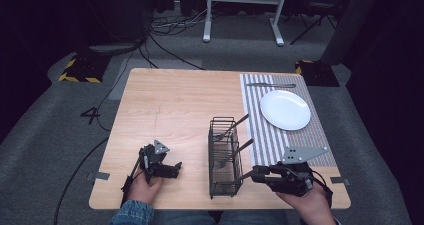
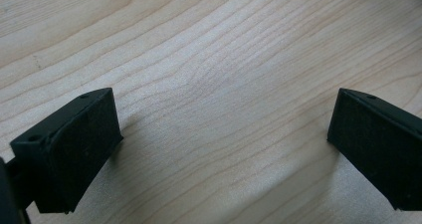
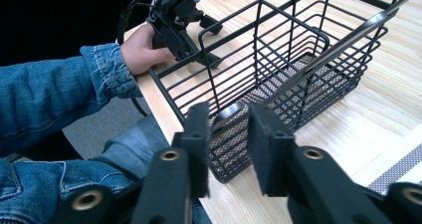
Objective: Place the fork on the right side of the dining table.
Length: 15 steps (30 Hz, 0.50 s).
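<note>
A: Where's our right gripper (image 3: 226, 134)?
B: Near the table's (image 1: 165, 105) front edge, closed around a utensil handle (image 3: 226, 115) leaning from the basket (image 1: 224, 157).
A: And the left gripper (image 2: 219, 144)?
B: Spread wide over bare wood, left of the basket.

A light wooden table (image 1: 170, 110) stands on grey carpet (image 1: 40, 150) in a dark room. Black cables (image 1: 165, 25) trail across the far floor beside a white desk frame (image 1: 242, 15); yellow-and-black striped bases (image 1: 80, 67) flank the table.
</note>
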{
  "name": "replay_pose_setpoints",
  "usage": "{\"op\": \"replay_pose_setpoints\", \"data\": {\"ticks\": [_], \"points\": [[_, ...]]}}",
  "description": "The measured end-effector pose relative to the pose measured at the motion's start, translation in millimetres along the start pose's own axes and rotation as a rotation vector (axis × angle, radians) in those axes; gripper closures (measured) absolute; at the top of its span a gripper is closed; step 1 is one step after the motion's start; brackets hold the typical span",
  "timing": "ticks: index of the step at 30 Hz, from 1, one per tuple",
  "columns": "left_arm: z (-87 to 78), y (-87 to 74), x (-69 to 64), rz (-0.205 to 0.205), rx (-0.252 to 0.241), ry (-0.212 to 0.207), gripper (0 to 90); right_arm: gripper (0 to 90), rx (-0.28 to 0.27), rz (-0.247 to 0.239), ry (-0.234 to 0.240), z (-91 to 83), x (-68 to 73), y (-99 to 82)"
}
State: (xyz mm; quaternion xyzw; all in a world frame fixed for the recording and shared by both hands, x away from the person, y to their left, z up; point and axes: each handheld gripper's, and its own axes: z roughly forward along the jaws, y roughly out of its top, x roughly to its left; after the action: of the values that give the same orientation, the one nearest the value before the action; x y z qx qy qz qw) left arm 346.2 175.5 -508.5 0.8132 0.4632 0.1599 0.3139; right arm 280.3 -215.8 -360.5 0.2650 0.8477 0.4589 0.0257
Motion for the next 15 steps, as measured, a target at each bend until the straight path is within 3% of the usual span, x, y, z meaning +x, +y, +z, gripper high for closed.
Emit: {"op": "replay_pose_setpoints", "data": {"ticks": [8,10,15], "points": [[0.0,0.0,0.0,0.0,0.0,0.0,0.3,79.9,-0.004,-0.006,0.001,-0.9,2.3,2.4],[0.0,0.0,0.0,0.0,0.0,0.0,0.3,85.8,-0.016,-0.024,-0.007,-3.7,5.3,4.1],[0.0,0.0,0.0,0.0,0.0,0.0,0.3,86.1,-0.013,-0.036,-0.018,-3.7,7.0,6.2]]}}
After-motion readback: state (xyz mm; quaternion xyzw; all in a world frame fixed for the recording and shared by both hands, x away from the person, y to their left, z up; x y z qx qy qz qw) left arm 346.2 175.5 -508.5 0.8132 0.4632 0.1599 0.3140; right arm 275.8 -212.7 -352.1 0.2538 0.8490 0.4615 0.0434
